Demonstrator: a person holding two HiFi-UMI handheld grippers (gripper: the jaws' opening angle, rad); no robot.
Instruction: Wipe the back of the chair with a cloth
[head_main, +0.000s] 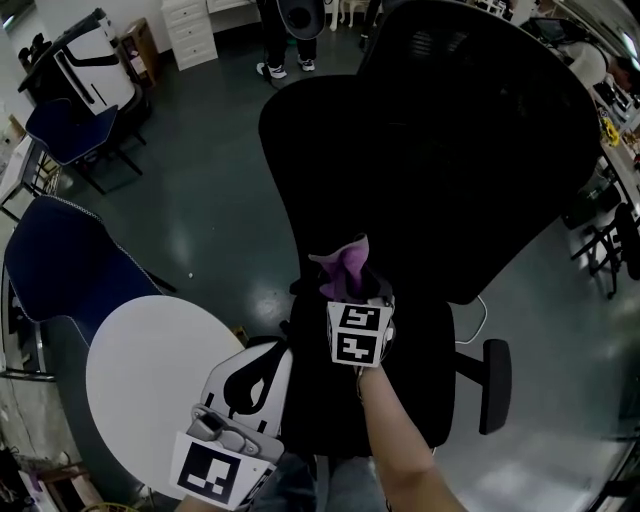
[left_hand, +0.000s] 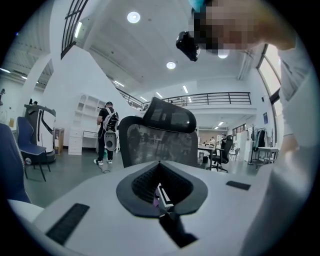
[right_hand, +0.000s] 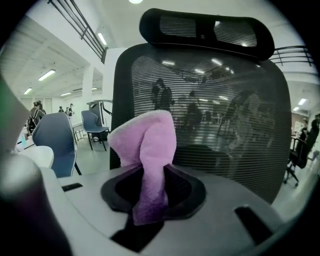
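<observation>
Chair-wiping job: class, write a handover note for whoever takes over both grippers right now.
Right gripper: shut on the purple cloth, held over the seat and facing the office chair's mesh back. The cloth looks short of the mesh.
Left gripper: low at the left, holding nothing. Its jaws are close together; I cannot tell if they are fully shut.
Done: cloth gripped. No wiping contact shows.
Left: press the cloth to the back and wipe across it.

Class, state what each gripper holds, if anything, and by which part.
The right gripper clamps the purple cloth near its lower end; the left gripper holds nothing.
</observation>
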